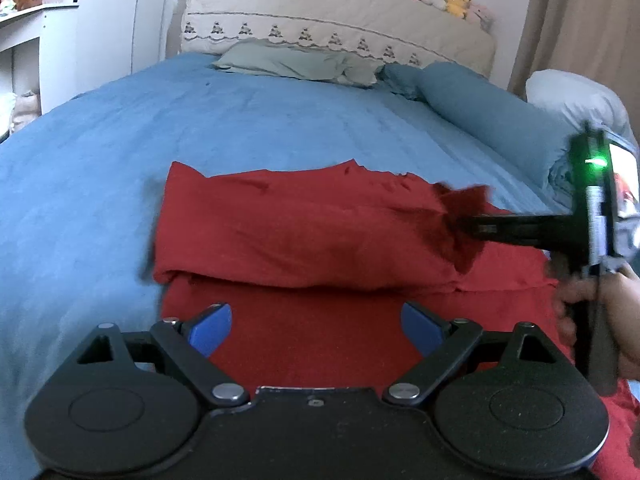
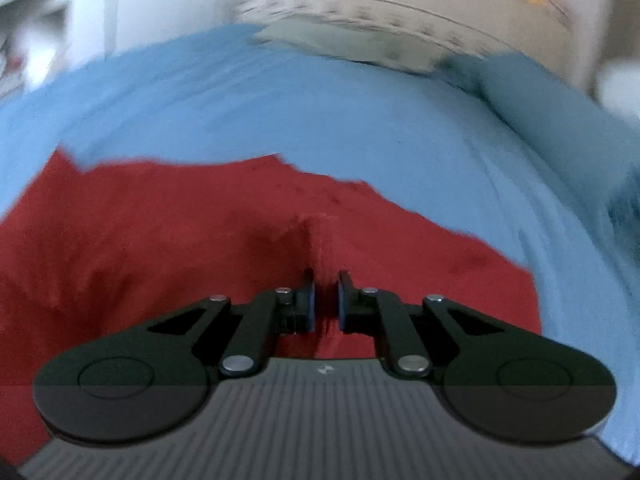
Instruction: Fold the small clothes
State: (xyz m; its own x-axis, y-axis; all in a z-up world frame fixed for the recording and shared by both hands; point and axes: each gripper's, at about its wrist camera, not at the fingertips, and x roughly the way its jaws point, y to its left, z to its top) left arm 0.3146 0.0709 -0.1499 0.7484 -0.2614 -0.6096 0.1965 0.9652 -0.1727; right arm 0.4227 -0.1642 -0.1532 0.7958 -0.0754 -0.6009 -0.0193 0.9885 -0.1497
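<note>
Right tool (image 2: pixel 326 300) is clamped on a pinch of the red garment (image 1: pixel 304 220), which lies partly folded on the bed (image 1: pixel 260 120) just ahead of both tools. Left tool (image 1: pixel 316 328) hangs over it, jaws apart, holding nothing. My read: carry the pinched edge low and square across, and pin the crease with the left.

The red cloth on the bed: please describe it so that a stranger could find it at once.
Start from the bed with the blue cover. The red cloth lies on its near part, far from the pillows, with one layer folded over another. It is the only red thing there, and the right gripper pinches its edge while the left gripper hovers open.
</note>
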